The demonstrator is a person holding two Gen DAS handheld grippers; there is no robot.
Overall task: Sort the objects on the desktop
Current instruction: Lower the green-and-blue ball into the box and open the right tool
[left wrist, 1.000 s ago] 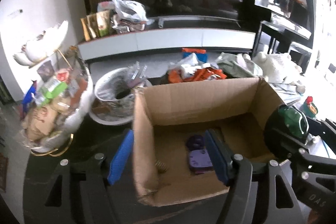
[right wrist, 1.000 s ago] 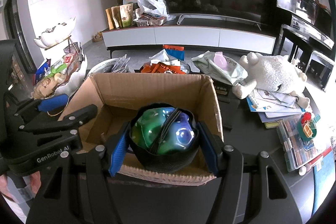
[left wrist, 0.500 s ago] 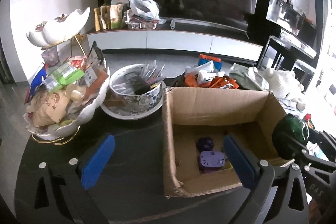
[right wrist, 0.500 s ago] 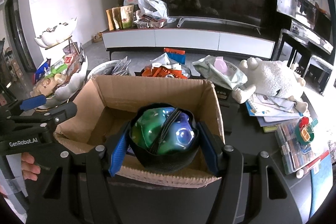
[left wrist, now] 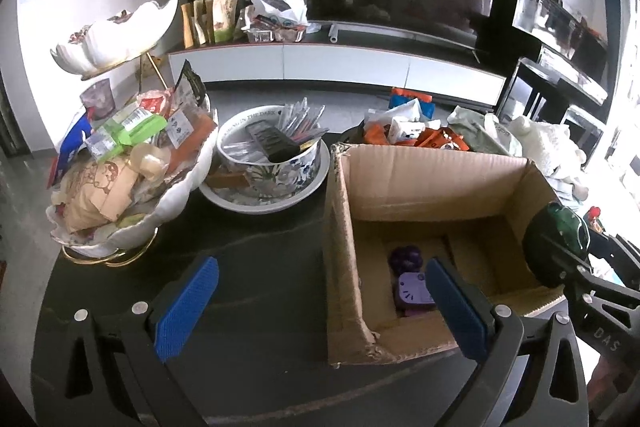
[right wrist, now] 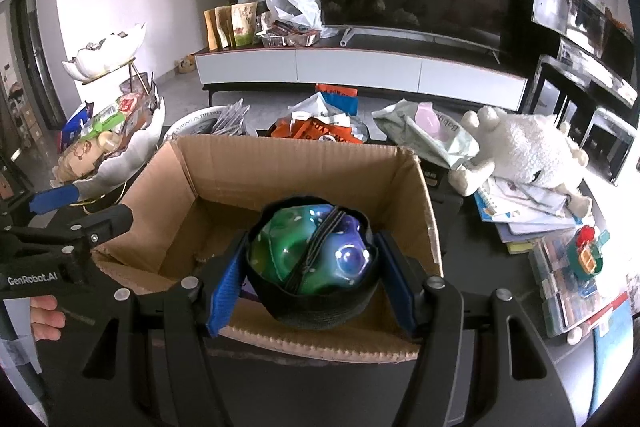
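Green-and-purple glossy ball in a black round fabric pouch (right wrist: 314, 263) sits clamped between the blue pads of the right gripper (right wrist: 312, 281), hanging over the near edge of the open brown cardboard box (right wrist: 292, 167). The coming move likely turns on this: the box's floor lies straight ahead and below the jaws, so release needs only a short reach forward past the near wall. The pouch is roughly round, with no long axis to line up. Inside the box, small purple plastic pieces (left wrist: 412, 283) already lie on the floor near the front left. The left gripper (left wrist: 320, 303) stands at the box's left corner, jaws spread wide with nothing held; one pad outside, one over the box. A white plush toy (right wrist: 524, 151), stacked papers and snack bowls surround the box, none blocking the drop.
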